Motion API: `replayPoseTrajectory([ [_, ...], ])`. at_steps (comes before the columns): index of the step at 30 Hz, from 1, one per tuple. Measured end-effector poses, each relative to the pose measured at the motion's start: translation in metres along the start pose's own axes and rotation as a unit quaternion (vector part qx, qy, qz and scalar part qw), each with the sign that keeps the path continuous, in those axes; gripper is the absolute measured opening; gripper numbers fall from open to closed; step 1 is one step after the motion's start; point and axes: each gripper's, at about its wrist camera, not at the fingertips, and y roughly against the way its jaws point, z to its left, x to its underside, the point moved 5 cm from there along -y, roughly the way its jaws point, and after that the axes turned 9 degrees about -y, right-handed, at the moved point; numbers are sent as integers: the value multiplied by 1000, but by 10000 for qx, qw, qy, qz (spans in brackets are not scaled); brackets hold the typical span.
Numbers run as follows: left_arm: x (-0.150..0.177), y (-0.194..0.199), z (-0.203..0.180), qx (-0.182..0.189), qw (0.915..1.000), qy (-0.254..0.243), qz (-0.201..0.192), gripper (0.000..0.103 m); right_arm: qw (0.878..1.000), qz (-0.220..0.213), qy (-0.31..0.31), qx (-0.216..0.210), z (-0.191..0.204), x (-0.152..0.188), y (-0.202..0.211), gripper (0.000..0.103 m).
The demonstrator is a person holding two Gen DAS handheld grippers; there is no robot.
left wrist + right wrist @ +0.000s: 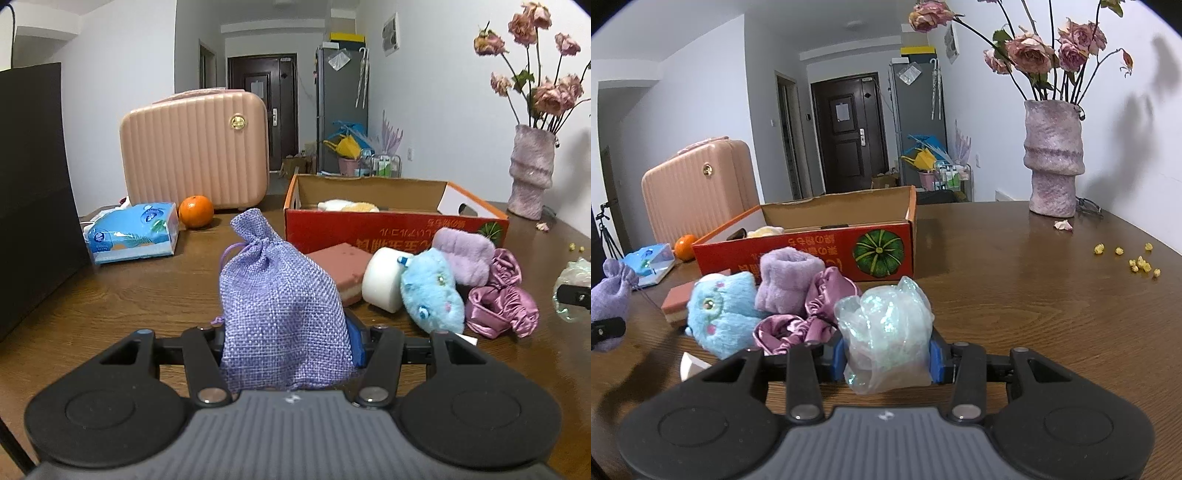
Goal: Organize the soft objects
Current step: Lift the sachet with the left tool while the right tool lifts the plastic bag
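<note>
Well, reading from the left: a dark panel [33, 192] closes off that edge of the wooden table [129, 295], then come a blue tissue pack [133, 232], an orange [196, 211] and a pink ribbed case [194, 151] behind them. The left gripper [291, 350] has its jaws pressed in on a lilac drawstring pouch [280, 306], which stands upright between them, neck up; whether its base sits on the table or hangs just above it I cannot tell. Right of the pouch lie the things not yet sorted, bunched close together: a pink sponge block [341, 266], a white foam roll [384, 278], a blue plush toy [432, 291], a lilac fluffy piece [465, 254] and a mauve satin scrunchie [502, 306].

Behind them sits the red cardboard box [391, 229], open at the top, with something cream and yellow already inside (two soft pieces, I would judge, though only their tops show). So the job looks early: a little is in the box, two items are in the grippers, five are left on the table.

Further right, the right gripper [888, 354] is clamped on a crumpled iridescent mesh puff [886, 332], near the scrunchie and in front of the box. Beyond it the table is open up to a textured vase [1052, 158] of dried roses at the far right, with some yellow crumbs [1137, 262] scattered near the edge.

For room: the box's near wall has to be cleared from above, and the pile stands between the pouch and that wall, so I would expect a lift over it; the right side has the freer path, the vase being well apart
</note>
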Motion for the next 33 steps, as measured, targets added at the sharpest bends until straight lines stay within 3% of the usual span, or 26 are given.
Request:
replayPoseTrajectory([
  [17, -14, 29, -1, 175, 9990, 33, -402, 55, 9990, -238, 273, -255, 22, -8, 13, 41],
  [33, -40, 29, -15, 350, 9973, -97, -634, 55, 9965, -472, 496, -479, 50, -28, 14, 41],
])
